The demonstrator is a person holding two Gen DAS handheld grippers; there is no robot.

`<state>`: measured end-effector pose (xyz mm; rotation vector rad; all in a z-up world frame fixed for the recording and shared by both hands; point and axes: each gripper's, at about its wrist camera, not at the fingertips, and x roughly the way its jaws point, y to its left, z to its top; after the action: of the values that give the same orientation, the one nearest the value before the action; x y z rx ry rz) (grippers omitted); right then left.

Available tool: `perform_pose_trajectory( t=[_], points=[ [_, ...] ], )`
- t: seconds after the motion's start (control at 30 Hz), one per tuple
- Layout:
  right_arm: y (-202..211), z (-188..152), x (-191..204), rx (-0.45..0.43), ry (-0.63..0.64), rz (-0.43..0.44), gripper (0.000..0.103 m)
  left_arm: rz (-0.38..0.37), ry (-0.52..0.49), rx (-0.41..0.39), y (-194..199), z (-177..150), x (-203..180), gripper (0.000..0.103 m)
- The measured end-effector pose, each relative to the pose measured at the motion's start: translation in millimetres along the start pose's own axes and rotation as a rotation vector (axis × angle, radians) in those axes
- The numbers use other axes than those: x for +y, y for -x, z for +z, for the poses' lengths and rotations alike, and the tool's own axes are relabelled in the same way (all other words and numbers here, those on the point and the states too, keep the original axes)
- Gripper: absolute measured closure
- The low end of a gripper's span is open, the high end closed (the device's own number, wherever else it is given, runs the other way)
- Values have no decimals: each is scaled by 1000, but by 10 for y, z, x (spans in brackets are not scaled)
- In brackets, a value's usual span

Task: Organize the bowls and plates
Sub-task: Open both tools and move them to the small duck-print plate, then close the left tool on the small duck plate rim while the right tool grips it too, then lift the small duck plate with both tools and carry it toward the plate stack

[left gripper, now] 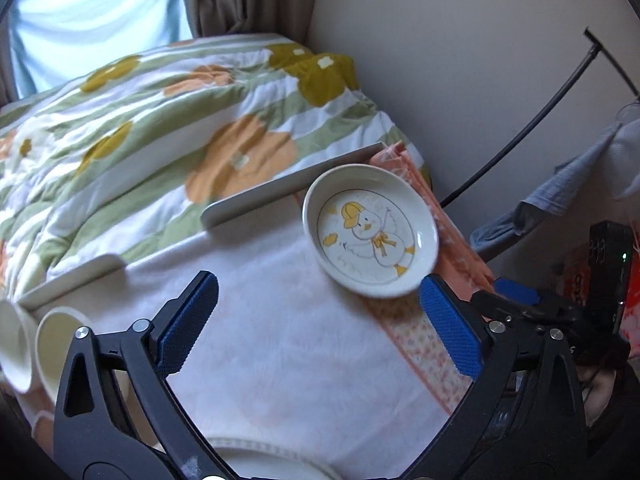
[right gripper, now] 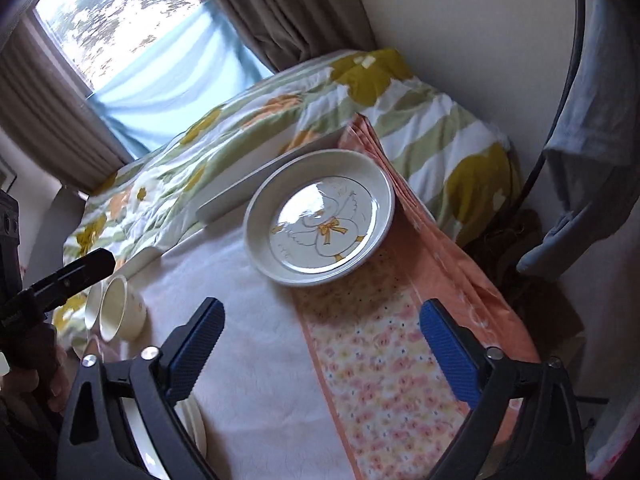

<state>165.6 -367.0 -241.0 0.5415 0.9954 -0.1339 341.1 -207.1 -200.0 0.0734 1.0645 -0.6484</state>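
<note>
the duck plate (left gripper: 370,230) lies near the far edge of the white cloth (left gripper: 280,340), its right rim over the cloth's pink floral border (right gripper: 380,360), ahead of both pairs of jaws and touching neither. the left gripper (left gripper: 316,324) stands wide open with only bare cloth between its blue pads. the right gripper (right gripper: 320,340) is also spread apart and empty. two pale cups (right gripper: 116,312) lie tipped at the cloth's left edge. no writing can be read.
</note>
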Motion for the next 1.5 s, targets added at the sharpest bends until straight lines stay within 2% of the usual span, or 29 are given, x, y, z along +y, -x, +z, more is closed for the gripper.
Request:
perform_pose_trajectory(
  t=[0.03,0.07,0.1,0.17,0.27,0.33,0.5,0.57,0.67,0.8,0.93,1.0,1.13,1.5],
  points=[
    [-113,31,-58,20,-27,11,32,-12,7,25,-158,67,13,9],
    [-229,70,-117,40,-52,13,36,-24,15,54,-336,143,24,15],
    [-339,108,-162,54,-67,7,38,-24,20,77,-471,184,41,18],
    [-480,153,-220,66,-82,10,43,-10,21,130,-770,260,59,38],
    [-654,213,-303,82,-111,11,50,-5,22,201,-1182,349,75,50],
    [-756,267,-354,91,-123,11,54,-3,16,230,-1357,381,94,51],
    [-900,367,-412,108,-123,7,69,0,-1,243,-1552,452,96,55],
    [-938,399,-413,107,-120,1,70,-1,0,257,-1601,465,117,65],
    [-974,436,-384,101,-96,-30,77,-10,4,272,-1665,483,158,75],
    [-1029,495,-356,100,-58,-86,87,4,-21,279,-1702,476,153,80],
    [-1037,514,-340,101,-38,-97,88,16,-94,259,-1717,460,27,81],
    [-1038,524,-337,111,-33,-100,88,58,-136,247,-1710,446,-44,81],
    [-1030,535,-339,125,-27,-92,88,51,-122,253,-1694,455,-13,81],
    [-868,555,-194,76,60,-92,88,84,-131,188,-1348,411,-79,81]
  ],
)
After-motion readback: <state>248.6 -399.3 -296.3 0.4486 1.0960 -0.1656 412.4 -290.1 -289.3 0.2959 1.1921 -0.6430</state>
